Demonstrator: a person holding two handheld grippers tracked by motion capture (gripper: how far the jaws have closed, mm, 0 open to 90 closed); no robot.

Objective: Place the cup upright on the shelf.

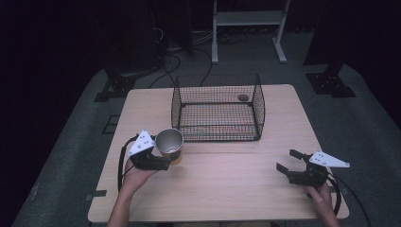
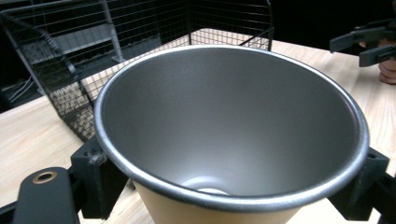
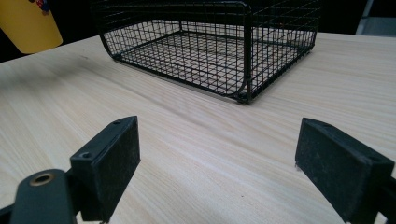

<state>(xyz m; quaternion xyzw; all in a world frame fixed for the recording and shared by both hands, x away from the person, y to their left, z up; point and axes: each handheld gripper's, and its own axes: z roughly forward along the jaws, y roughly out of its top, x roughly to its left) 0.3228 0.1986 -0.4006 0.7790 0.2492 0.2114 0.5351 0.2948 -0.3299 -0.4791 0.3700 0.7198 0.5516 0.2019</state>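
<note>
The left claw [image 1: 163,163] grips the cup [image 1: 169,143], lifted near the surface's left edge; the basket [image 1: 217,108] is empty; the right claw [image 1: 289,162] gapes, holding nothing.

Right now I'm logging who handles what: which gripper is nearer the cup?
Left. The left gripper is shut on the cup, its jaws on either side of it. The right gripper sits open, far across the table.
</note>
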